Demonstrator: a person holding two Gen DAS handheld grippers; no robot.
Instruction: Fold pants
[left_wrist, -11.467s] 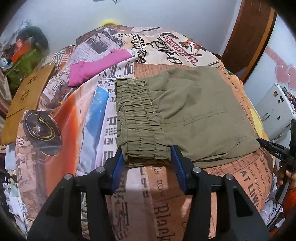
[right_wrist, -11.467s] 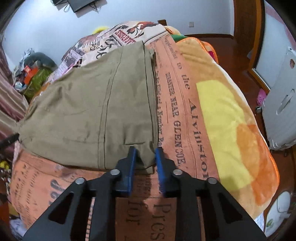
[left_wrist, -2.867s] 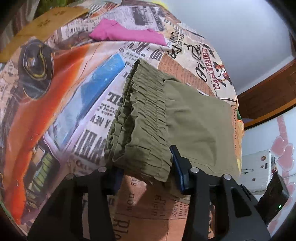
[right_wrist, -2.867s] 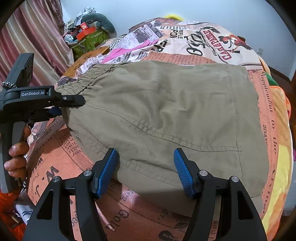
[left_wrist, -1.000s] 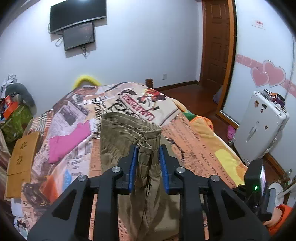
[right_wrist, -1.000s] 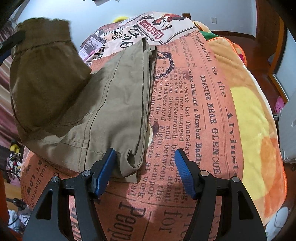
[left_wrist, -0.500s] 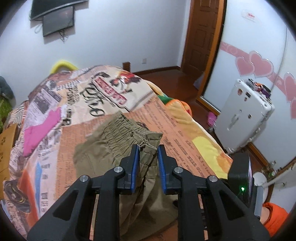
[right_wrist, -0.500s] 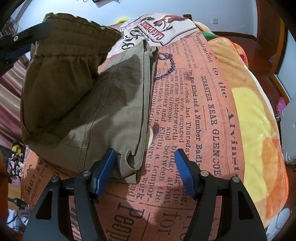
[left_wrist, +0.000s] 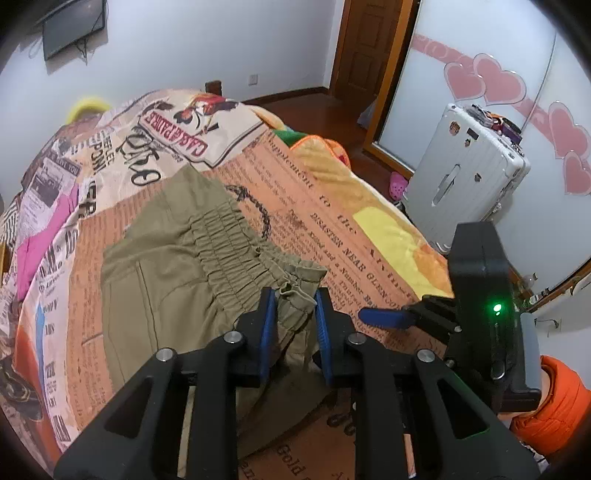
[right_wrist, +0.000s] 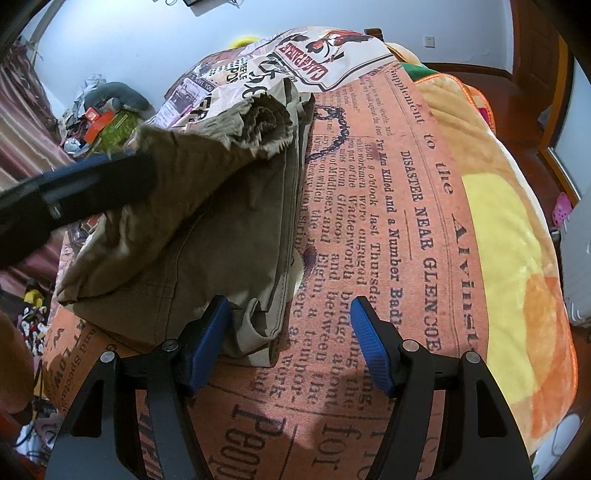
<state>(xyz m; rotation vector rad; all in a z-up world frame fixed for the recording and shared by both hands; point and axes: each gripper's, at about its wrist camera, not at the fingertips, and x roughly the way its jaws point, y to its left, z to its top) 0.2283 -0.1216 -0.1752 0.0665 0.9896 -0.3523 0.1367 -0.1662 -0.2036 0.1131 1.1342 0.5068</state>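
The olive green pants (left_wrist: 159, 266) lie folded on the newspaper-print bedspread (left_wrist: 332, 229). My left gripper (left_wrist: 293, 306) is shut on the elastic waistband (left_wrist: 295, 291) and holds it over the right side of the folded pants. In the right wrist view the waistband (right_wrist: 258, 125) hangs over the lower layers of the pants (right_wrist: 229, 251), with the left gripper's arm blurred across the left. My right gripper (right_wrist: 290, 321) is open, its left fingertip (right_wrist: 214, 325) at the near corner of the pants, holding nothing.
A pink garment (left_wrist: 44, 229) lies on the far left of the bed. A silver suitcase (left_wrist: 469, 173) stands right of the bed near a wooden door (left_wrist: 369, 48). Clutter (right_wrist: 99, 114) is piled at the bed's far left. The bed's orange edge (right_wrist: 535, 295) drops off to the right.
My left gripper has carried the waistband up and over from the left, then lowered it onto the right side of the pants. My right gripper has stayed open at the near corner.
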